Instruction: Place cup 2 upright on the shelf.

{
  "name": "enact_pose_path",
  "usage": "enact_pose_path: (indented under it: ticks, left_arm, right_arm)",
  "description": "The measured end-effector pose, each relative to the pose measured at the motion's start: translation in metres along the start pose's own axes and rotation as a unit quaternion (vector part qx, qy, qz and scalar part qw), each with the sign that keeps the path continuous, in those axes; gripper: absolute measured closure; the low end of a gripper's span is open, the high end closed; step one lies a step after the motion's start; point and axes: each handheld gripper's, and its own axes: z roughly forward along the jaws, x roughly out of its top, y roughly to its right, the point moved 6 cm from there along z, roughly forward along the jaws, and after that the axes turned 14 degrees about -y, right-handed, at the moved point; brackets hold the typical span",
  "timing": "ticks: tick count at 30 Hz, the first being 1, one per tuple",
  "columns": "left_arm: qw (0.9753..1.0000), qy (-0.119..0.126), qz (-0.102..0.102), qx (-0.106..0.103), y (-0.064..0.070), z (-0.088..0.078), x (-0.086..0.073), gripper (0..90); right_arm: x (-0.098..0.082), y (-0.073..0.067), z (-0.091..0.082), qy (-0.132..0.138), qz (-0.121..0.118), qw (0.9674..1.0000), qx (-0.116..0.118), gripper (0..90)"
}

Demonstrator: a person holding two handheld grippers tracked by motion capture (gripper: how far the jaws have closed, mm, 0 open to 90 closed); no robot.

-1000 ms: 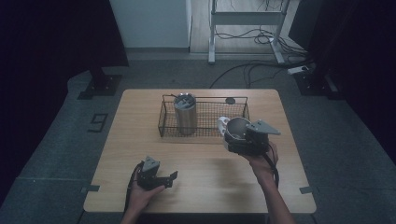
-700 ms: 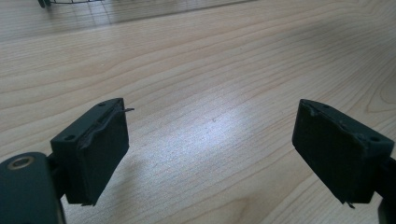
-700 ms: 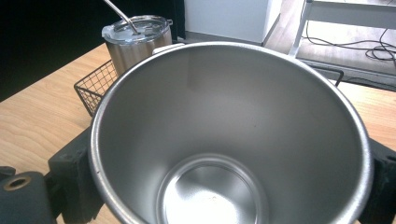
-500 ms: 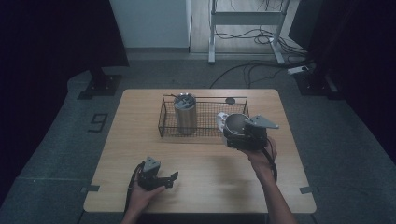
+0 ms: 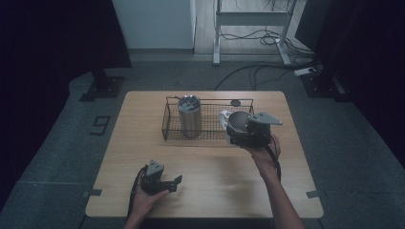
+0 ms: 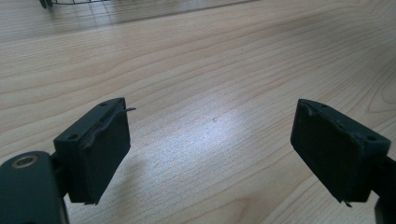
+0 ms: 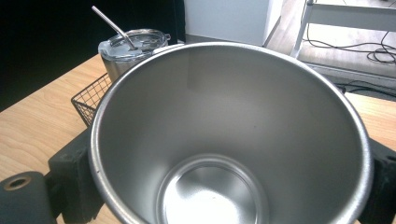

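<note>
The right gripper (image 5: 229, 125), closed on the open cup (image 5: 237, 120), has shifted slightly away from the near edge of the bench (image 5: 215, 191), toward the basket (image 5: 167, 125). The cup now stands at the basket's right near corner.

The high view looks forward and down on the whole counter (image 5: 205, 191). Each gripper view sits close behind its own fingers. The right one shares the wire basket (image 7: 88, 100) with the high view.
</note>
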Motion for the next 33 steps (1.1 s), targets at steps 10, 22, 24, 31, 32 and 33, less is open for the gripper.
enact_pose_path:
  ticks: [10, 22, 24, 31, 32, 33]
  left_arm:
    - [1.0000, -0.001, 0.001, -0.001, 0.001, 0.001, 0.000, 12.4]
    - [1.0000, 0.000, -0.001, 0.000, 0.001, 0.001, 0.000, 12.5]
    - [1.0000, 0.000, -0.001, -0.001, 0.001, 0.001, 0.000, 12.5]
    - [1.0000, 0.003, -0.001, 0.001, 0.000, -0.001, 0.001, 12.6]
    - [1.0000, 0.004, -0.001, 0.001, 0.000, -0.001, 0.001, 12.6]
    - [1.0000, 0.004, -0.001, 0.001, 0.000, -0.001, 0.001, 12.6]
  right_arm:
    - [0.009, 0.001, 0.007, 0.000, 0.002, 1.0000, 0.001, 7.0]
    - [0.017, 0.005, 0.016, -0.001, 0.008, 1.0000, -0.003, 7.0]
    - [0.020, 0.006, 0.017, -0.001, 0.007, 1.0000, -0.004, 7.0]
    - [0.025, 0.010, 0.024, -0.006, 0.010, 0.9999, -0.009, 7.0]
    - [0.026, 0.012, 0.027, -0.007, 0.010, 0.9999, -0.011, 7.0]
    - [0.026, 0.012, 0.027, -0.007, 0.010, 0.9999, -0.011, 7.0]
